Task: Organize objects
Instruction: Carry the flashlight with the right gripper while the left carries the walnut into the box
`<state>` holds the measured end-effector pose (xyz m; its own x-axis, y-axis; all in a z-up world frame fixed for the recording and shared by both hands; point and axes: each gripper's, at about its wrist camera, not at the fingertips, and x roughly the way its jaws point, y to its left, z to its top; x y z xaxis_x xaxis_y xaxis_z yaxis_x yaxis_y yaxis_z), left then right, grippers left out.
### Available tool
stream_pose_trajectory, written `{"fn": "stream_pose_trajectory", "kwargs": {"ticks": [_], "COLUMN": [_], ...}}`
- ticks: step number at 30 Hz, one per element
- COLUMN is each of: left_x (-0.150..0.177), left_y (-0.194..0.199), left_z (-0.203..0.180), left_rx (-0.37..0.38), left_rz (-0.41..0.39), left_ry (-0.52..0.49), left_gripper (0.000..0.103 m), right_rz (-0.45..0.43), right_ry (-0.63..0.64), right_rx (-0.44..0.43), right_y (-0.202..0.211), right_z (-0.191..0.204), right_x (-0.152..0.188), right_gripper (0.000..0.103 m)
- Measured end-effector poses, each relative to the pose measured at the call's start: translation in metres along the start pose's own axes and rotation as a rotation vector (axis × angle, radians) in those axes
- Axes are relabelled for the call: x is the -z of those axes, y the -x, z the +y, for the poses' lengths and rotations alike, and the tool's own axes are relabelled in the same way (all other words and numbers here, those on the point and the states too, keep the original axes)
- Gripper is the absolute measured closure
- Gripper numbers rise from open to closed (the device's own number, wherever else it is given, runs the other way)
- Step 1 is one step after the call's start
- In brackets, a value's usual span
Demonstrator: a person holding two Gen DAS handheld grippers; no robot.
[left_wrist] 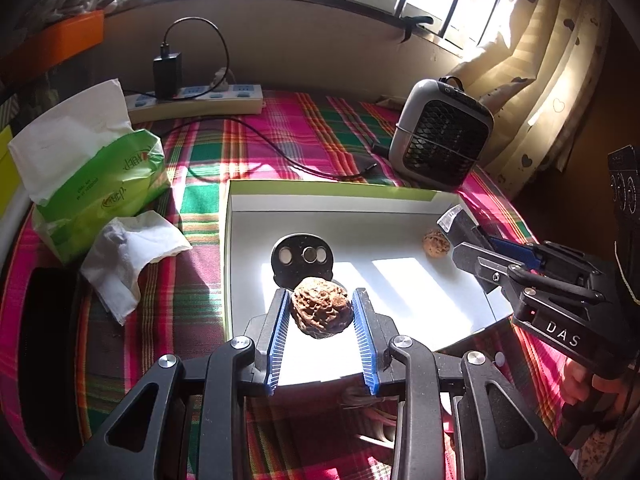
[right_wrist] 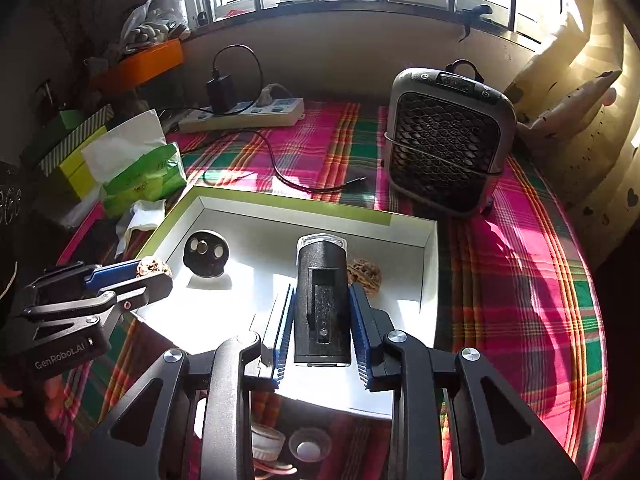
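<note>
A white shallow box [left_wrist: 240, 208] with a green rim lies on the plaid cloth; it also shows in the right wrist view [right_wrist: 430, 264]. My left gripper [left_wrist: 321, 300] is shut on a brown walnut [left_wrist: 320, 312] above the box's near edge. My right gripper [right_wrist: 322, 292] is shut on a black cylindrical device [right_wrist: 322, 300] with a clear cap, held over the box. A second walnut [left_wrist: 437, 243] lies in the box's right part, just beyond the device [right_wrist: 366, 274]. A black round disc with holes [left_wrist: 303, 264] stands in the box [right_wrist: 206, 254].
A grey portable fan [left_wrist: 442, 136] stands behind the box on the right. A power strip [left_wrist: 196, 100] with a charger and cable lies at the back. A green tissue pack [left_wrist: 96, 184] and a loose tissue [left_wrist: 128, 256] lie to the left. Curtains [left_wrist: 552, 80] hang right.
</note>
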<state>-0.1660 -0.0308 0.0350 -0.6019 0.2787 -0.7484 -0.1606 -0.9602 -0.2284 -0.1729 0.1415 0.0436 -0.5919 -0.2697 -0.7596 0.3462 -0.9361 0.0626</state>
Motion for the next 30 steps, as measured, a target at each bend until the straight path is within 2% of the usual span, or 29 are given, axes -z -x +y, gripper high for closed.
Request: {"fn": "stream_pose_trajectory", "kwargs": {"ticks": [12,30], "left_x": [-0.002,-0.007], "left_y": [-0.026,-0.037], "left_z": [0.004,-0.005], "left_rx": [-0.013,-0.067], "left_rz": [0.042,0.035], "left_ry": [0.008,-0.06], "left_gripper": [0.074,0.074], "right_rz": [0.077,0.131], "right_ry": [0.016,0.036], "right_rx": [-0.05,-0.027], "right_y": [-0.044,-0.071], "right_z": [0.002,0.004], "right_x": [-0.018,-0.022], "right_gripper": [0.075,0.074]}}
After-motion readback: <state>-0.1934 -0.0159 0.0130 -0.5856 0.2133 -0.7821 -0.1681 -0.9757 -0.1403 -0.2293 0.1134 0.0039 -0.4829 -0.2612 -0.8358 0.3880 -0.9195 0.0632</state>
